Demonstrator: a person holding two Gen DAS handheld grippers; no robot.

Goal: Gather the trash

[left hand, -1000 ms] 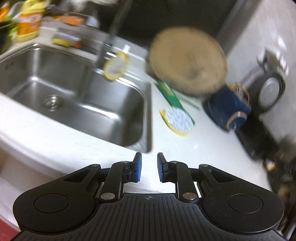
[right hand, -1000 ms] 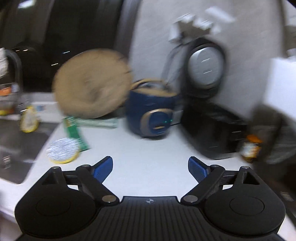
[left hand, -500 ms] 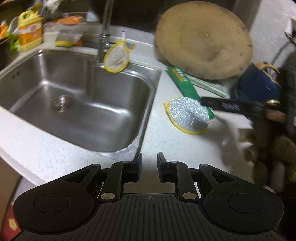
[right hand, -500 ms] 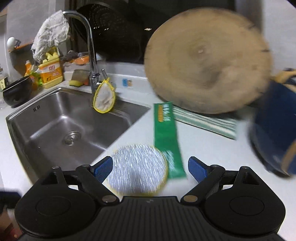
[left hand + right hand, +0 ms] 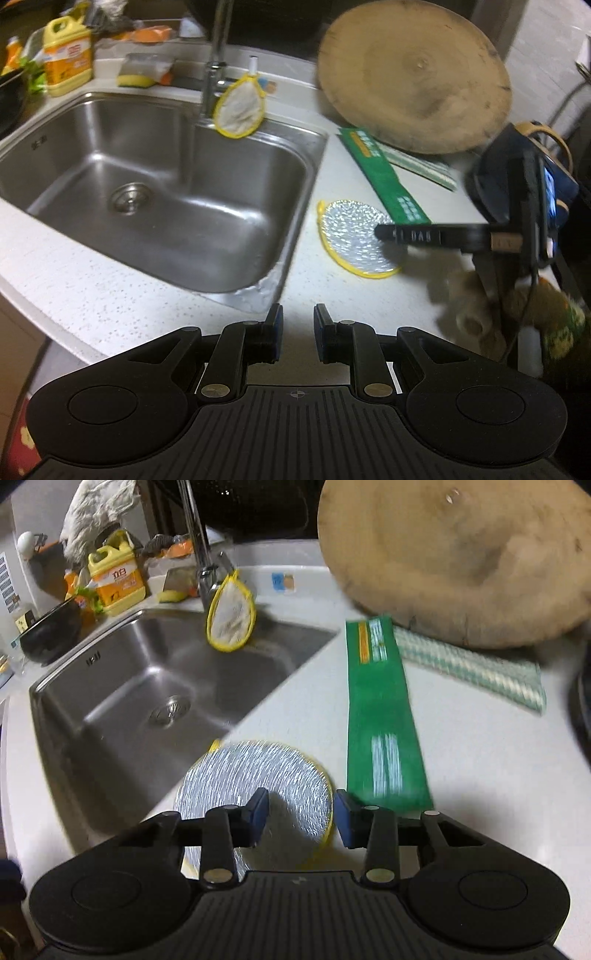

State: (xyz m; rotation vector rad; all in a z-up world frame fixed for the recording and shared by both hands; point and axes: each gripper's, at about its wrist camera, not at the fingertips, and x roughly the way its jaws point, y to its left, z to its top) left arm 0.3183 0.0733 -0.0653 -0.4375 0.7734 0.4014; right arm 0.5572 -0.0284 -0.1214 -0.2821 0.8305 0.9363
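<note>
Left gripper (image 5: 297,335): black ribbed base, two round side discs, brass-coloured pivot screws, blue pads on black fingers. Right gripper (image 5: 301,818): same build; from the left view, white lettering is seen on its black finger.

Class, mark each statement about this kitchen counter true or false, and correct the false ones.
1. The silver round scrubber with the yellow rim lies on the counter beside the sink. True.
2. The green packet lies inside the sink. False: it lies on the counter, its far end near the round wooden board.
3. The right gripper is closing over the scrubber's near edge. True.
4. The left gripper grips the yellow bottle. False: nothing is between its jaws; the bottle stands behind the sink.
5. A yellow-rimmed pad hangs at the faucet. True.
</note>
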